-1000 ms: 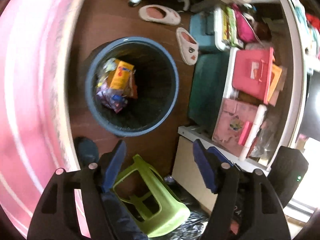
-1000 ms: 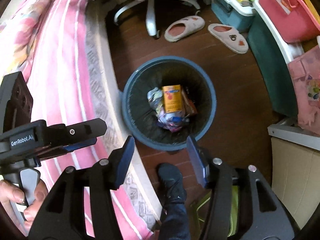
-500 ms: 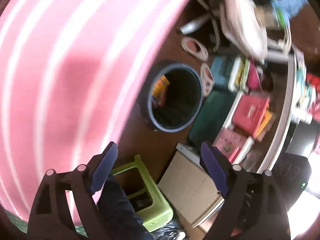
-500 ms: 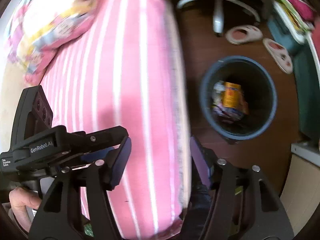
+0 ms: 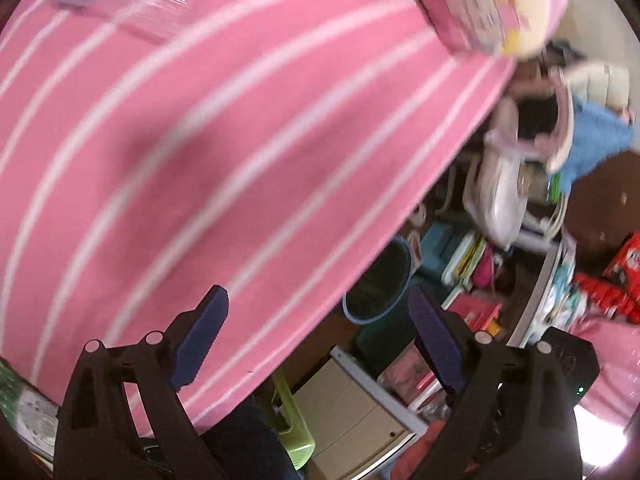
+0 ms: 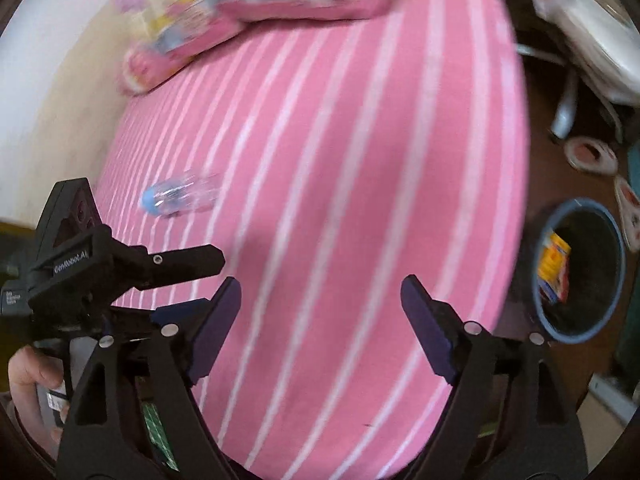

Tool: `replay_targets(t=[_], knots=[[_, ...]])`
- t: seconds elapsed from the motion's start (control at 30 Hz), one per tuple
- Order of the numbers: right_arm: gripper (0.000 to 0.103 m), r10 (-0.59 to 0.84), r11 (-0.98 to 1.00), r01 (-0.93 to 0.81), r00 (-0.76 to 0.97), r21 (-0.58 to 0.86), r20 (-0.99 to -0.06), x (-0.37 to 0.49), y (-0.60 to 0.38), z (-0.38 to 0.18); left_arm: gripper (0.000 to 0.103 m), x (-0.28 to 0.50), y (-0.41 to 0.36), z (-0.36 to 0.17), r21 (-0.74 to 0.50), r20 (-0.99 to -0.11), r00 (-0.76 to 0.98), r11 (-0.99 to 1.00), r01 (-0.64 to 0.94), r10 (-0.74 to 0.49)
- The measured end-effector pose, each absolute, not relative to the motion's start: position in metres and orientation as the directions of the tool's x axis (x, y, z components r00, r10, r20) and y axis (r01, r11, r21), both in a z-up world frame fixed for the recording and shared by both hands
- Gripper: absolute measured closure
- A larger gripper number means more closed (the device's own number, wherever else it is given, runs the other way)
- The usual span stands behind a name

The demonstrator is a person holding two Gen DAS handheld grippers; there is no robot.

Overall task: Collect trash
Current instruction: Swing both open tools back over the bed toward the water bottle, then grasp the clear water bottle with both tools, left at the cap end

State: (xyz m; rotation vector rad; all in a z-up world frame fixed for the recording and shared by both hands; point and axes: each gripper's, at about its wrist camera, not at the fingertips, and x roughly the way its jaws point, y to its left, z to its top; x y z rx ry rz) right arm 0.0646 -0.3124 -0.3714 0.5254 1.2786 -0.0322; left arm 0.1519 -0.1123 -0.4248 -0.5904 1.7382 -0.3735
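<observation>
both grippers swung from bin (image 6: pixel 578 268) to over bed (image 6: pixel 320 160); left gripper (image 5: pixel 316 340), right gripper (image 6: pixel 320 324) jaws just widened, empty.

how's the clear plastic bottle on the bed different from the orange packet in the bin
The clear plastic bottle with a blue cap lies on its side on the pink striped bed, uncollected; the orange printed packet already sits inside the round blue bin on the floor. The bottle is see-through, the packet opaque. Both look like trash.
</observation>
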Motion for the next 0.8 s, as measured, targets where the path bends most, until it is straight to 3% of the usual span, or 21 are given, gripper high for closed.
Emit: replay_targets(t=[0.43, 0.8], knots=[[0.021, 0.299, 0.951, -0.002, 0.254, 0.309, -0.92, 0.16, -0.18, -0.376, 0.014, 0.199, 0.054, -0.424, -0.562, -0.79, -0.011, 0.731, -0.388, -0.613], [0.021, 0.242, 0.954, -0.23, 0.2, 0.195, -0.949, 0.22, -0.122, -0.403, 0.014, 0.252, 0.099, -0.448, -0.6, -0.75, 0.049, 0.648, -0.468, -0.659]])
